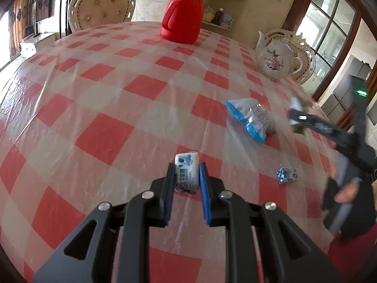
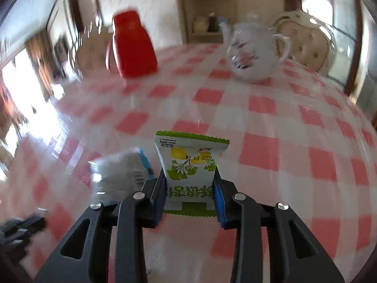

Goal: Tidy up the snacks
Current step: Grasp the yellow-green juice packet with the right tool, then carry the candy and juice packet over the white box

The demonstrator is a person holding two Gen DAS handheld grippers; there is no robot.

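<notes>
My left gripper (image 1: 186,173) is shut on a small white and blue wrapped candy (image 1: 186,172), held above the checked tablecloth. My right gripper (image 2: 190,181) is shut on a green and white snack packet (image 2: 191,165) printed with yellow fruit. A clear packet with blue edges (image 1: 249,118) lies on the cloth to the right of the left gripper; it also shows blurred in the right wrist view (image 2: 122,172). A small blue and white candy (image 1: 286,175) lies nearer, at the right. The right gripper (image 1: 298,118) also shows in the left wrist view, with the packet's pale edge between its fingers.
A red thermos jug (image 1: 182,14) stands at the table's far side. A white flowered teapot (image 1: 275,59) stands at the far right. Cream chairs (image 1: 101,7) stand behind the round table (image 1: 106,94). The right wrist view is motion-blurred.
</notes>
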